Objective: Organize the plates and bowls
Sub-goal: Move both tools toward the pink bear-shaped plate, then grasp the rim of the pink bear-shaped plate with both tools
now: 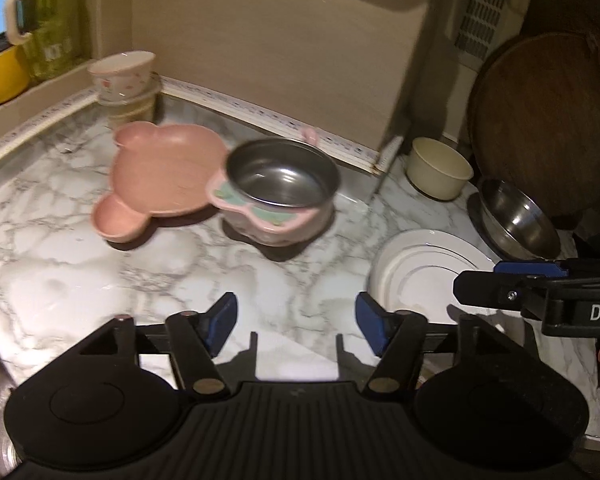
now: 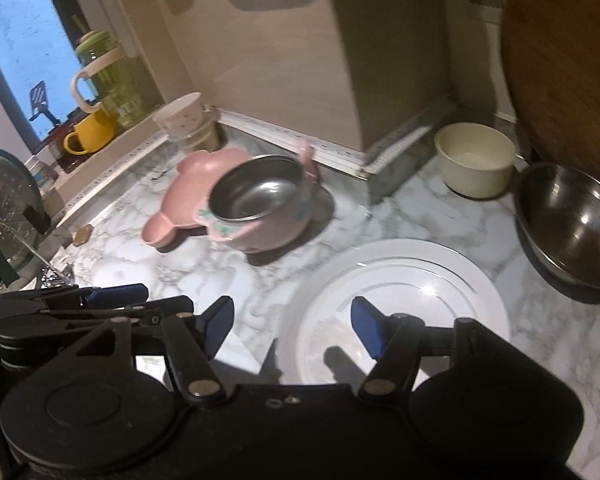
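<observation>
A pink bear-shaped plate lies on the marble counter. A steel-lined pink bowl sits beside it, its handle over the plate's edge. A white plate lies to the right. A cream bowl and a steel bowl stand further right. Stacked small bowls sit in the back corner. My left gripper is open and empty above bare counter. My right gripper is open and empty, its right finger over the white plate's near edge.
A round wooden board leans at the right wall. A green jug and yellow mug stand on the window ledge. A glass lid and sink fittings are at the left. A wall column juts into the counter.
</observation>
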A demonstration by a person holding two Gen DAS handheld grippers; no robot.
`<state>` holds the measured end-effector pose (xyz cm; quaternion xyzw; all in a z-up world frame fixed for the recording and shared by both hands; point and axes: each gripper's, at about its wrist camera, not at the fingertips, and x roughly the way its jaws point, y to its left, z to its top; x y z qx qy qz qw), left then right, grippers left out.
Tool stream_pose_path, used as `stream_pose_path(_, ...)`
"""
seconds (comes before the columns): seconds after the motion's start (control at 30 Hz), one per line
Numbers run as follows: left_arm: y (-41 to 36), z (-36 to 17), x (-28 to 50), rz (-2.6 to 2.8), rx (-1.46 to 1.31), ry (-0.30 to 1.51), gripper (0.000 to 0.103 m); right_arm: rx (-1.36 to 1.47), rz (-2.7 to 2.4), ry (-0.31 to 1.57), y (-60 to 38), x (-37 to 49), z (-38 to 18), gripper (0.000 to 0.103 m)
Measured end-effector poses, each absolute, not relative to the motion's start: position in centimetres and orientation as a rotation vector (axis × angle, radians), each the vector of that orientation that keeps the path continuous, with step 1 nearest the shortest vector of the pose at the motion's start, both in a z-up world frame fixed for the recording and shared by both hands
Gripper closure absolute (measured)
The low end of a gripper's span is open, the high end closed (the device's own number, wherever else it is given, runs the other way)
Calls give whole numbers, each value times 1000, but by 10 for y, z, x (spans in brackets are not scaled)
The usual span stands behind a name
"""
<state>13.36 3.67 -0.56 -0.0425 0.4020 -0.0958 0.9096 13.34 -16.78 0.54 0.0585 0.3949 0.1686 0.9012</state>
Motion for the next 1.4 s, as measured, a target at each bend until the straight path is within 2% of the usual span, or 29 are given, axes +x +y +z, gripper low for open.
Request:
stream_pose_path(0.33,89,11,133,-144,-104,783,26,80,388,797,-110,149,27,23)
stream_pose_path(0.47,106,17,138,-98,-132,758,23,52,406,794,-90,164,34,16)
stream_pose_path(0.77,139,23,163,7,-175,739,22,39,475,814,-53,225,43,8)
stream_pose_path(1.0,159,10,195,88,-213,780,22,-3,509,860,-17,287,37,5)
stream_pose_path(1.4,181,-29,254,189,-267,856,22,13,495,1018,15,375,-8,6)
